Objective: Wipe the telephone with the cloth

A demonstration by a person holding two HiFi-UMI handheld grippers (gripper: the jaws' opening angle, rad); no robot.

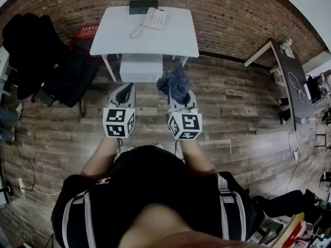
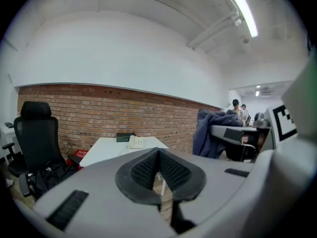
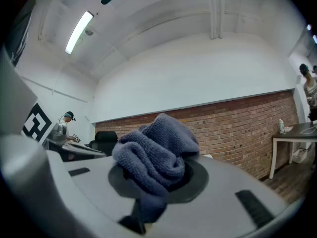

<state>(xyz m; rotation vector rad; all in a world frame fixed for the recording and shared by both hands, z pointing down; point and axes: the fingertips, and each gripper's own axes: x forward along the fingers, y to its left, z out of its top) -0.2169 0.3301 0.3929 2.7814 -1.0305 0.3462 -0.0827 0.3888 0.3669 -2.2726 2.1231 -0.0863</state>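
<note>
A white telephone (image 1: 154,18) with a coiled cord sits at the far edge of a white table (image 1: 176,37), seen small in the left gripper view as the telephone (image 2: 134,142). My right gripper (image 1: 179,93) is shut on a bunched blue-grey cloth (image 1: 175,85), which fills its jaws in the right gripper view as the cloth (image 3: 156,154). My left gripper (image 1: 124,93) is shut with nothing in it; its ribbed pads (image 2: 147,169) meet. Both grippers hang over the floor, short of the table's near edge.
A dark box (image 1: 143,6) lies beside the telephone. A black office chair (image 1: 39,50) draped with dark clothing stands left of the table, with a red box (image 1: 86,32) behind it. A second desk (image 1: 292,81) is at the right. The brick wall (image 1: 232,14) runs behind the table.
</note>
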